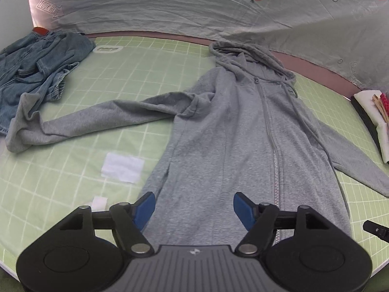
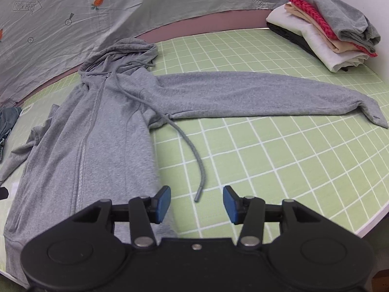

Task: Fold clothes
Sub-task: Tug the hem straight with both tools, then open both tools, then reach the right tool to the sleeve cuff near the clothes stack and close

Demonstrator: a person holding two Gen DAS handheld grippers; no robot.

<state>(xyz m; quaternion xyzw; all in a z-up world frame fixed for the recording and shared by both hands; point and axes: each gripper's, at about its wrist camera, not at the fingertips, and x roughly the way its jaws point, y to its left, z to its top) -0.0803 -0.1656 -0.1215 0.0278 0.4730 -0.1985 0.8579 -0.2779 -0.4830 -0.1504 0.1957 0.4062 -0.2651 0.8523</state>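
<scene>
Two black handheld grippers with blue fingertip pads, both with jaws spread wide and nothing between them.

Left gripper (image 1: 194,209): held above the lower hem area of the grey zip-front hooded sweatshirt (image 1: 233,131); the gap between its pads frames the panel on the left of the zipper (image 1: 273,146), with the left pad near the garment's side edge. Whether the pads touch the fabric cannot be told.

Right gripper (image 2: 197,204): held over the pale green grid-printed mat (image 2: 279,160), its left pad over the sweatshirt's side edge, its right pad over bare mat. The grey drawstring cord (image 2: 192,146) trails from the hood across the mat, its tip lying just ahead of the gap between the pads.

Sweatshirt: laid flat, front up, zipped, hood (image 2: 126,51) at the far edge of the mat, hem toward the grippers. One sleeve (image 2: 262,95) lies straight and smooth out to the right; the other sleeve (image 1: 97,119) extends left, rumpled, its cuff end lying against the crumpled blue denim garment (image 1: 36,65) at the far left.

Further items: white rectangular patch (image 1: 122,167) on the mat left of the sweatshirt body; stack of folded clothes (image 2: 325,29) in white, beige, pink, grey and black at the far right corner; grey wrinkled backdrop sheet with carrot prints (image 1: 194,4) behind the mat.
</scene>
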